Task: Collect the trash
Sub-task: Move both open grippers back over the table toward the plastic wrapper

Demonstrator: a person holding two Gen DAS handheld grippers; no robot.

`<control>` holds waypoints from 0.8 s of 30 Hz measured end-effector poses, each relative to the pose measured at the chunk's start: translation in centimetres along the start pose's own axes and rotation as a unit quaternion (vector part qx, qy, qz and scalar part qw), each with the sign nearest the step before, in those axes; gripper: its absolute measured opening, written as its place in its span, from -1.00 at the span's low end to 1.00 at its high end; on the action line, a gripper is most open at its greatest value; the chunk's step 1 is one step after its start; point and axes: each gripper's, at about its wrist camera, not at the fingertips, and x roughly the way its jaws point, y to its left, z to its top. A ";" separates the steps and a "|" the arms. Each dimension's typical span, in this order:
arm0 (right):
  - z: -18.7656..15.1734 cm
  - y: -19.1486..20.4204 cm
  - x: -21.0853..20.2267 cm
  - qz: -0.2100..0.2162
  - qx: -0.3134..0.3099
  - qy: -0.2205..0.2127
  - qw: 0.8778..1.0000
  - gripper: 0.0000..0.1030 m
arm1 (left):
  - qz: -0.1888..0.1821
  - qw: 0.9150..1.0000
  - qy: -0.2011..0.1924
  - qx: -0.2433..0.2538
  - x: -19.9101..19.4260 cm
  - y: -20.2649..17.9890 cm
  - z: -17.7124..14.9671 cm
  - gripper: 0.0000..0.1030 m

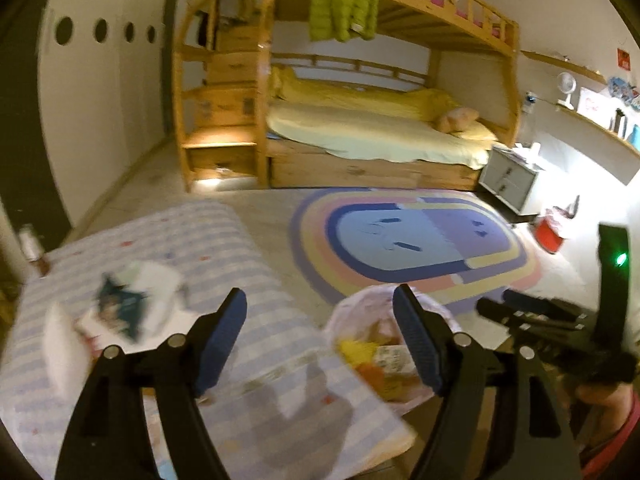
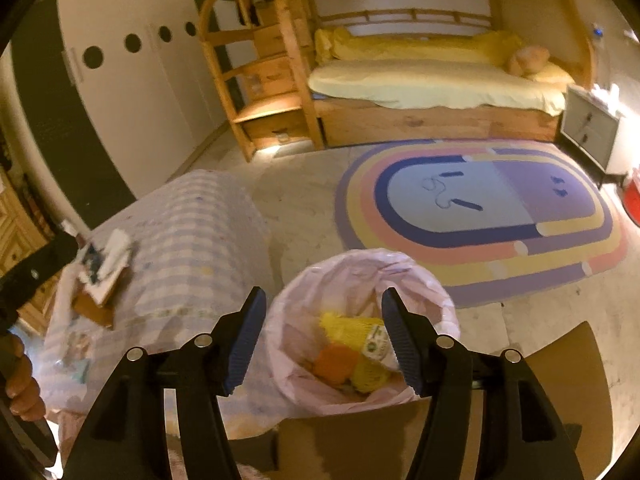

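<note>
Right wrist: one bin, right gripper jaws wide, empty; left gripper likewise.

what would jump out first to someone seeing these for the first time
The pink-lined trash bin sits right under the open right claw, with yellow and orange scraps inside. Behind it a rainbow rug fills the floor before a wooden bunk bed. Leftover papers lie on the checked tablecloth.
</note>
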 end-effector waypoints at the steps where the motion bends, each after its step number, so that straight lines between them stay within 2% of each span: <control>1: -0.1 1.0 -0.3 0.008 -0.006 -0.001 1.000 0.18 | 0.011 1.000 -0.001 0.000 -0.8 0.5 -0.6 0.45; 10: -1.6 10.2 -1.3 0.077 -0.096 0.003 0.992 0.18 | 0.101 0.994 0.003 -0.033 -6.5 7.4 -5.6 0.49; 15: -2.5 15.2 -0.7 0.111 -0.142 0.014 0.984 0.18 | 0.176 0.982 0.002 -0.071 -9.2 12.6 -8.0 0.52; 17: -2.8 16.9 -0.4 0.123 -0.154 0.020 0.980 0.18 | 0.195 0.977 0.005 -0.082 -9.8 14.1 -8.8 0.56; 24: -4.6 22.2 1.2 0.165 -0.208 0.049 0.963 0.12 | 0.236 0.963 0.008 -0.131 -11.5 18.1 -11.1 0.57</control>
